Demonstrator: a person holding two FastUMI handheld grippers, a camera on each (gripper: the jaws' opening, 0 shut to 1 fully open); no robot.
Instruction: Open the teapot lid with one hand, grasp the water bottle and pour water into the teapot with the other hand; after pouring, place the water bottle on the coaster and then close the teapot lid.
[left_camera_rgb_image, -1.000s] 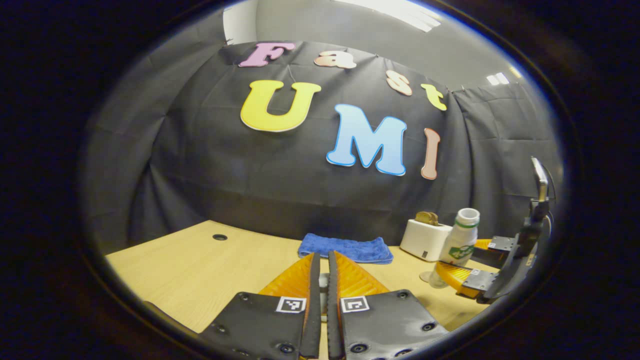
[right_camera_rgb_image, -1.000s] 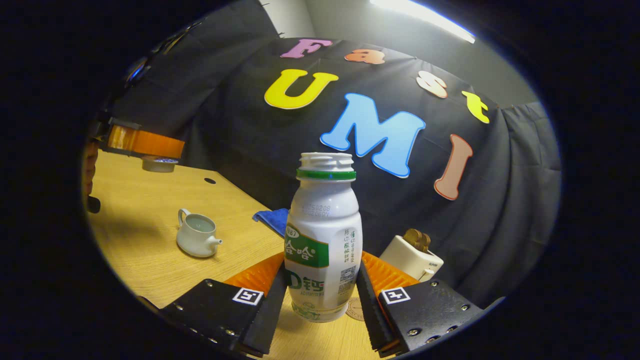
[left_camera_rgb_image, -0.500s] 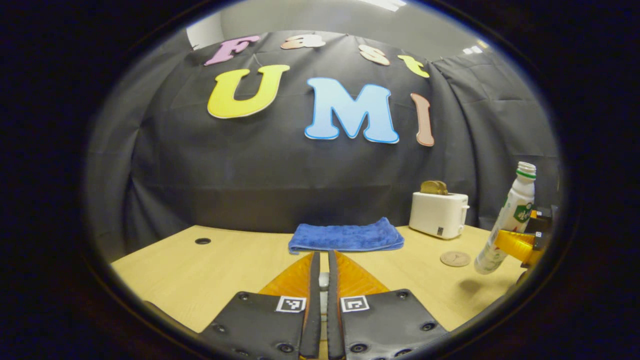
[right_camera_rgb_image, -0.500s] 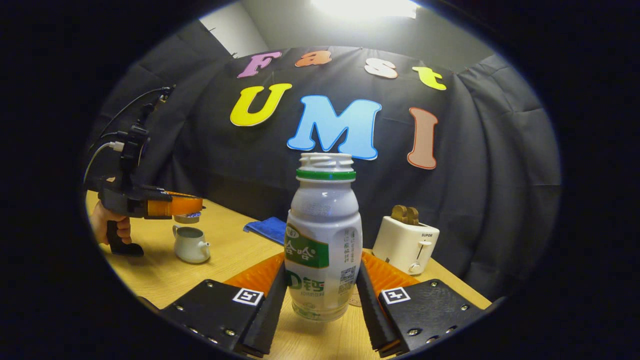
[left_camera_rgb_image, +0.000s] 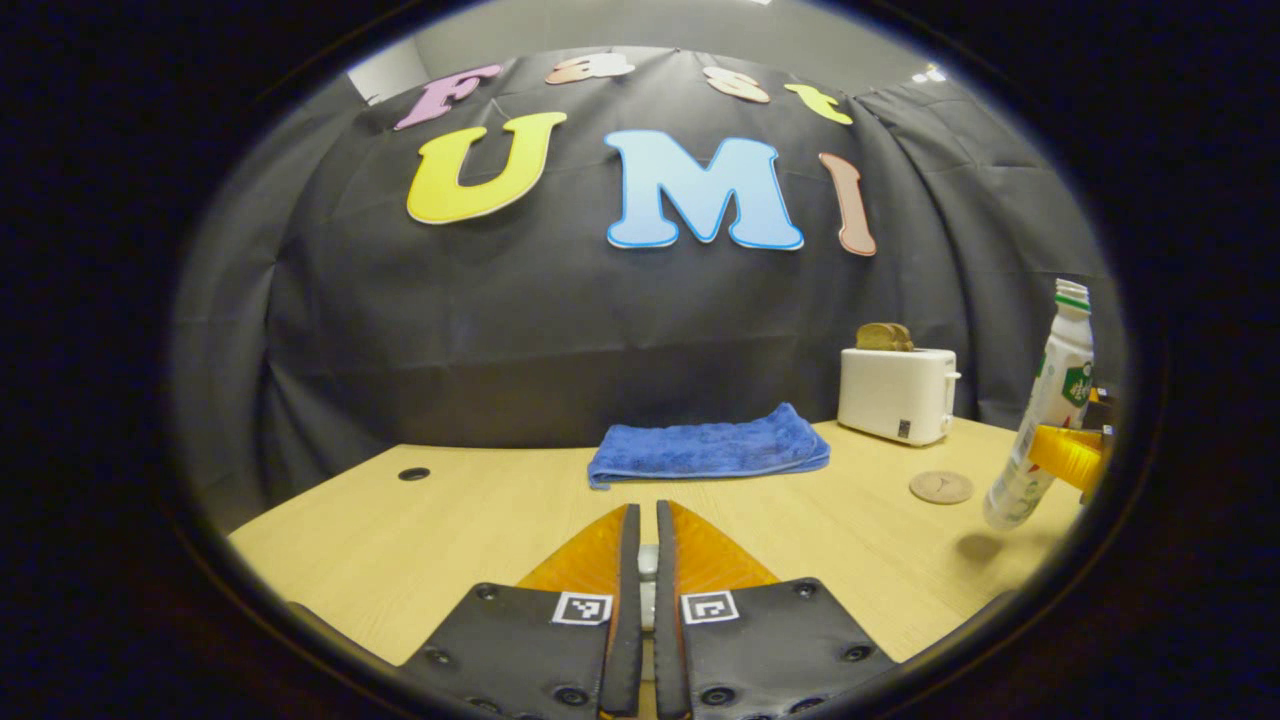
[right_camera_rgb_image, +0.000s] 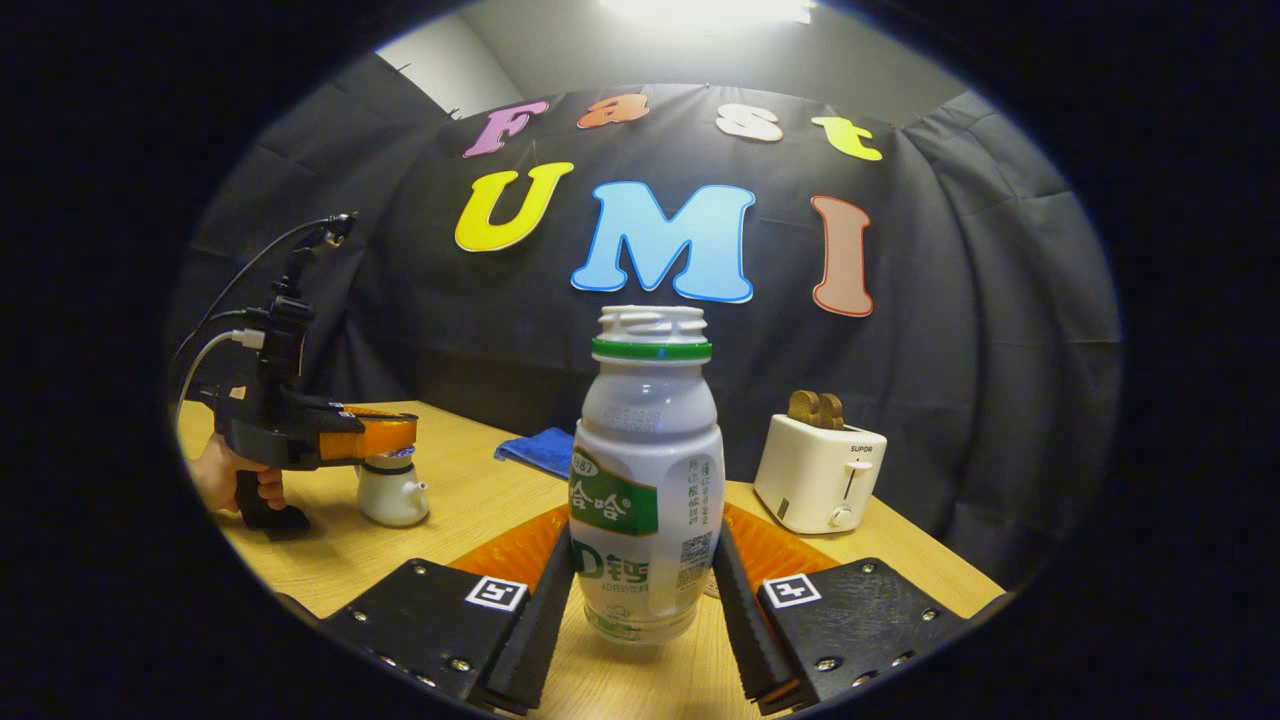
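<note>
Between the right gripper's (right_camera_rgb_image: 645, 585) closed fingers stands the white plastic water bottle with green neck ring (right_camera_rgb_image: 648, 480), uncapped, upright and clear of the wooden table (right_camera_rgb_image: 480, 500); half a second ago it leaned in the left gripper view, so pouring looks finished. Near the table's right edge, the round brown coaster (left_camera_rgb_image: 940, 487) lies just beside the bottle, unoccupied. Toward the left edge, the left gripper (right_camera_rgb_image: 385, 437), fingers together on the pale lid (right_camera_rgb_image: 385, 460), has come down onto the white ceramic teapot (right_camera_rgb_image: 393, 497); closing seems premature.

Wood-grain matt table (left_camera_rgb_image: 420, 540), fuzzy cloth towel (left_camera_rgb_image: 710, 452), glossy plastic bottle (right_camera_rgb_image: 647, 480) & toaster (right_camera_rgb_image: 818, 474), glazed ceramic teapot (right_camera_rgb_image: 392, 495).
</note>
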